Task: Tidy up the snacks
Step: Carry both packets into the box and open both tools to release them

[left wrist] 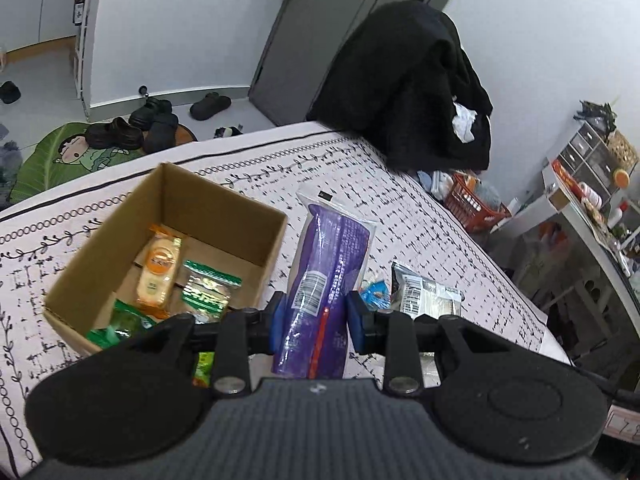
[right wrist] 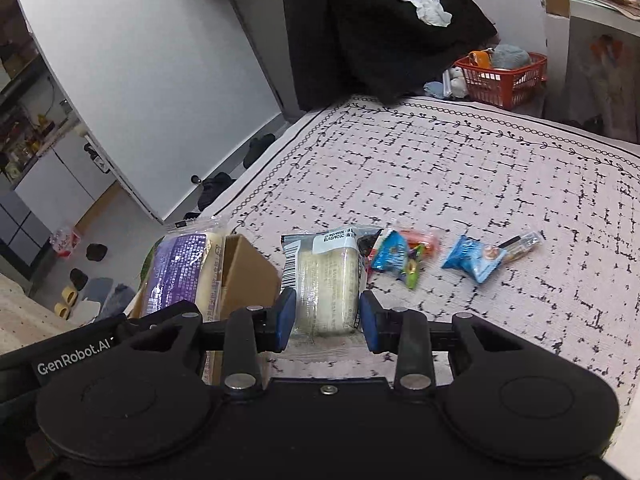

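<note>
- My left tool [left wrist: 316, 318] is clamped on a purple packet [left wrist: 326, 276], which stands up between the blue pads, raised just right of the box [left wrist: 240, 216].
- The box sits open on the patterned tabletop [left wrist: 420, 216], with an orange snack [left wrist: 158, 268] and green packets [left wrist: 208, 292] inside.
- My right tool [right wrist: 328, 322] has its pads around a pale wrapped cake [right wrist: 326, 276], lying on the tabletop beside the box; I cannot tell if the pads press it.
- Small blue sweets [right wrist: 474, 258] and other wrapped bits lie to the right, apart from the cake.
</note>
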`<act>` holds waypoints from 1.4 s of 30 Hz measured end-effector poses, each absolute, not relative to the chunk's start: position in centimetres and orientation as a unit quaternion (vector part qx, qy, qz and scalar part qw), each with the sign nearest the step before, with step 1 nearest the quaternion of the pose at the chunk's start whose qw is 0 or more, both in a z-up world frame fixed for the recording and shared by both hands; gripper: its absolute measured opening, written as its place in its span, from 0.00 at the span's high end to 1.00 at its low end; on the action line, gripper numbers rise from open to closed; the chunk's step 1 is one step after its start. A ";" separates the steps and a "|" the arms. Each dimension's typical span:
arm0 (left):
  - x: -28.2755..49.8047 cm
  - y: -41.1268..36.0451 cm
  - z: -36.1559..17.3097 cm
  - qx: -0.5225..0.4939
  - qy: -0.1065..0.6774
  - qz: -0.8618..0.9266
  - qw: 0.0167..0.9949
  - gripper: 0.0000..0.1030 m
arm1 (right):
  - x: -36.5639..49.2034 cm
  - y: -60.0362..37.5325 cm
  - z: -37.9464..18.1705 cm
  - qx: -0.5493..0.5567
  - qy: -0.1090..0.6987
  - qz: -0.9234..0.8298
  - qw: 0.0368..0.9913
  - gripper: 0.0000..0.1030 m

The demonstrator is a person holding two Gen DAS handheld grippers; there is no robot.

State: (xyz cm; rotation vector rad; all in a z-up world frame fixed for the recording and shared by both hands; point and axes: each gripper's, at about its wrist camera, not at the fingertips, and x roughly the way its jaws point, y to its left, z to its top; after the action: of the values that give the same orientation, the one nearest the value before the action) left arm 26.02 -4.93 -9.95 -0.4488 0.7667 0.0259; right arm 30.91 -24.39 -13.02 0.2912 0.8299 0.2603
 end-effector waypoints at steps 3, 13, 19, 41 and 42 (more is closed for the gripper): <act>25.9 -3.8 -9.7 -0.222 0.370 0.019 0.902 0.70 | 30.7 -23.4 -12.7 0.141 0.399 0.129 0.897 0.67; 25.6 -0.4 -9.5 -0.253 0.367 0.036 0.894 0.70 | 30.7 -20.0 -11.8 0.131 0.393 0.136 0.900 0.68; 26.1 1.5 -9.6 -0.274 0.369 0.038 0.887 0.70 | 31.0 -17.9 -11.4 0.119 0.393 0.141 0.901 0.68; 27.8 7.6 -14.0 -0.352 0.425 0.071 0.831 0.66 | 34.8 -11.1 -14.3 0.099 0.416 0.151 0.891 0.68; 27.8 7.7 -14.0 -0.354 0.426 0.070 0.830 0.65 | 35.0 -11.0 -14.5 0.099 0.416 0.151 0.891 0.68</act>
State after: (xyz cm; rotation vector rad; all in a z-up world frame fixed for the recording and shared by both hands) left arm 27.85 7.75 -14.01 -0.7504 0.9033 0.1495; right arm 35.04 -11.00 -14.46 0.2047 0.8645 0.3134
